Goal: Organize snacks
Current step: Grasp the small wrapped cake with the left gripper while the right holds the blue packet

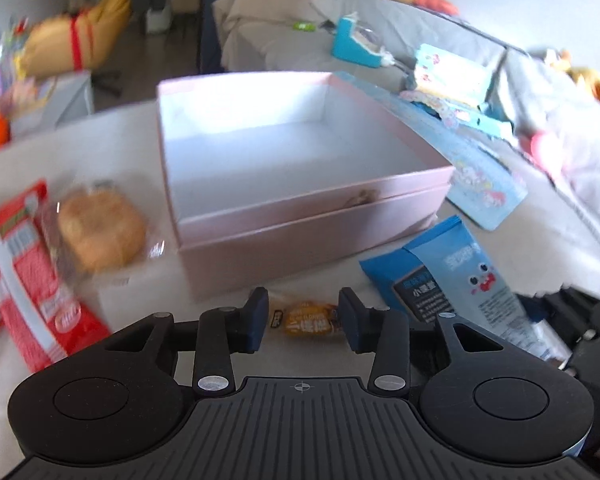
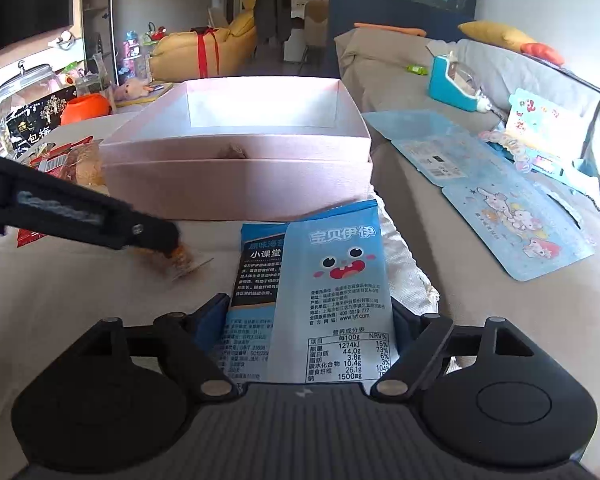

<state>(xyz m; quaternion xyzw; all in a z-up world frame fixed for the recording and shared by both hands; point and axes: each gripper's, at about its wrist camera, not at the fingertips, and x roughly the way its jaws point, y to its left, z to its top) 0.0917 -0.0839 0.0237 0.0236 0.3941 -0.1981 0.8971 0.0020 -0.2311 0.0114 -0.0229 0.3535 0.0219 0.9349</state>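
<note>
An empty pink box (image 1: 300,184) stands on the table ahead; it also shows in the right wrist view (image 2: 240,148). My left gripper (image 1: 304,318) has its fingers on both ends of a small orange wrapped snack (image 1: 304,320), low over the table in front of the box. In the right wrist view the left gripper (image 2: 168,246) shows with that snack (image 2: 180,262) at its tip. My right gripper (image 2: 308,320) is shut on a blue snack packet (image 2: 312,280), which also shows in the left wrist view (image 1: 452,280). A wrapped round bun (image 1: 100,232) and a red packet (image 1: 32,280) lie left of the box.
A flat blue cartoon package (image 2: 496,200) lies right of the box. A grey couch (image 2: 400,64) with a teal toy (image 2: 452,80) runs along the right. A glass jar (image 2: 24,108) and an orange object (image 2: 86,108) stand at the far left.
</note>
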